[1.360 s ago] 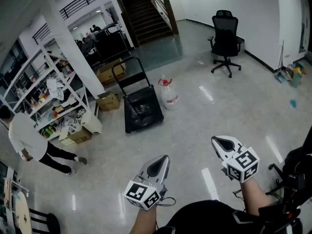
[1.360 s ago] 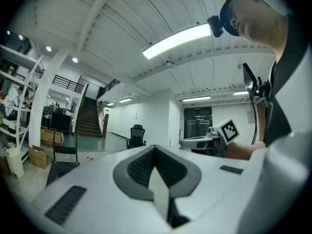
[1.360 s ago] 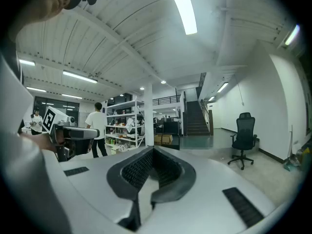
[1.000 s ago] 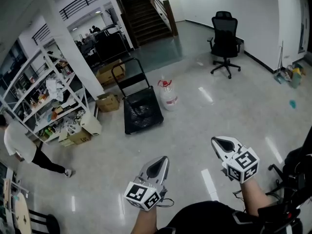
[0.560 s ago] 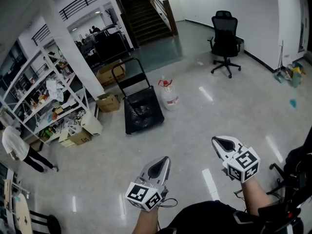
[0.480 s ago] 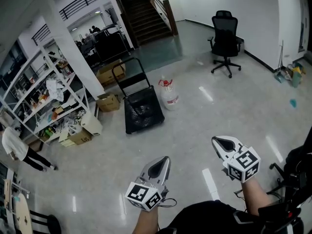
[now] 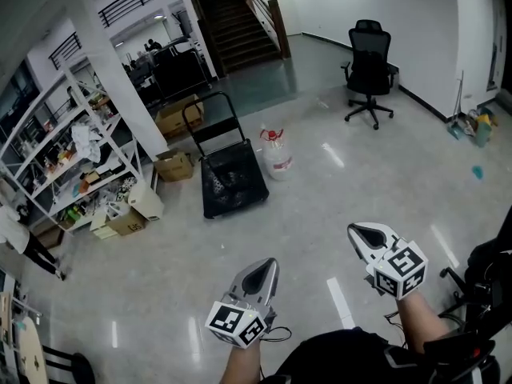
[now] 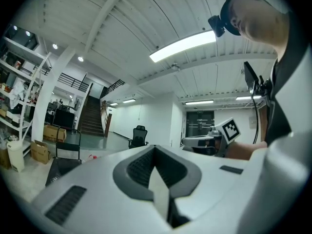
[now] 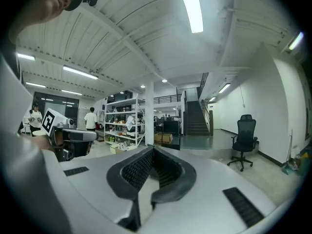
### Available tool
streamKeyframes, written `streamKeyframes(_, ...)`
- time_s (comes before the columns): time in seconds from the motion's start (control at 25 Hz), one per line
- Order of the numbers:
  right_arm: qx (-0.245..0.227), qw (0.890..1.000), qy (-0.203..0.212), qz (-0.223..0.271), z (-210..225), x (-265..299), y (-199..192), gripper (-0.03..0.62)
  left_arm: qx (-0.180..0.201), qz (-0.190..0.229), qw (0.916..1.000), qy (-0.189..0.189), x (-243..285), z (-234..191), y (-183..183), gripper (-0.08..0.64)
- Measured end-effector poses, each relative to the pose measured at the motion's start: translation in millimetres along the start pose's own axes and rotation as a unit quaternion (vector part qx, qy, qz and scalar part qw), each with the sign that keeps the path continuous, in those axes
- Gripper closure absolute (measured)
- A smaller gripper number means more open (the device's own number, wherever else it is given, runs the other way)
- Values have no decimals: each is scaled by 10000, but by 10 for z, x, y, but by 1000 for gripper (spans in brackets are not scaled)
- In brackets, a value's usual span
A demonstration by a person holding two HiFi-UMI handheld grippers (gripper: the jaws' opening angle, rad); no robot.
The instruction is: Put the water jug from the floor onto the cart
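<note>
The clear water jug (image 7: pixel 278 158) with a red cap stands upright on the floor, just right of the black platform cart (image 7: pixel 232 186) with its upright handle (image 7: pixel 210 120). Both are far ahead of me. My left gripper (image 7: pixel 261 272) and right gripper (image 7: pixel 366 235) are held low near my body, well short of the jug, both shut and holding nothing. In the left gripper view the shut left gripper (image 8: pixel 155 149) points toward the cart (image 8: pixel 64 159), with the jug's red cap (image 8: pixel 91 157) a small speck beside it. The right gripper view shows the shut right gripper (image 9: pixel 153 150).
White shelving (image 7: pixel 68 158) full of clutter stands at the left, with cardboard boxes (image 7: pixel 176 165) on the floor near the cart. A black office chair (image 7: pixel 370 70) stands at the back right, stairs (image 7: pixel 236 18) behind. A person (image 7: pixel 14 234) walks at the left edge.
The person at the left has walked away toward the picture's left edge. My view has drifted slightly forward. The jug, the cart and both shut grippers look unchanged.
</note>
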State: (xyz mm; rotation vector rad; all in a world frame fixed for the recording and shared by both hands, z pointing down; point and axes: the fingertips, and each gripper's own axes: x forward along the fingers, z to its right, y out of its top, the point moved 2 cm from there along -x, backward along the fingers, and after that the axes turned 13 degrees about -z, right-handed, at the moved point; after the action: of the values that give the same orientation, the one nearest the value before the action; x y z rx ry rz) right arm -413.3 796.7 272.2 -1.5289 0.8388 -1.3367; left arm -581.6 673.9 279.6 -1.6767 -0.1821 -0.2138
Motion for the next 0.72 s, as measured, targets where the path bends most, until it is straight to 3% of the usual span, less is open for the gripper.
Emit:
streamKeyframes(0.36, -18, 10000, -18, -66, -336, 383, 100, 591, -88, -58, 9996, -277, -44, -474, -169, 560)
streamKeyframes(0.72, 187, 9998, -15, -35, 119, 888, 206, 589, -20, -167, 9995, -277, 437, -855, -28, 559)
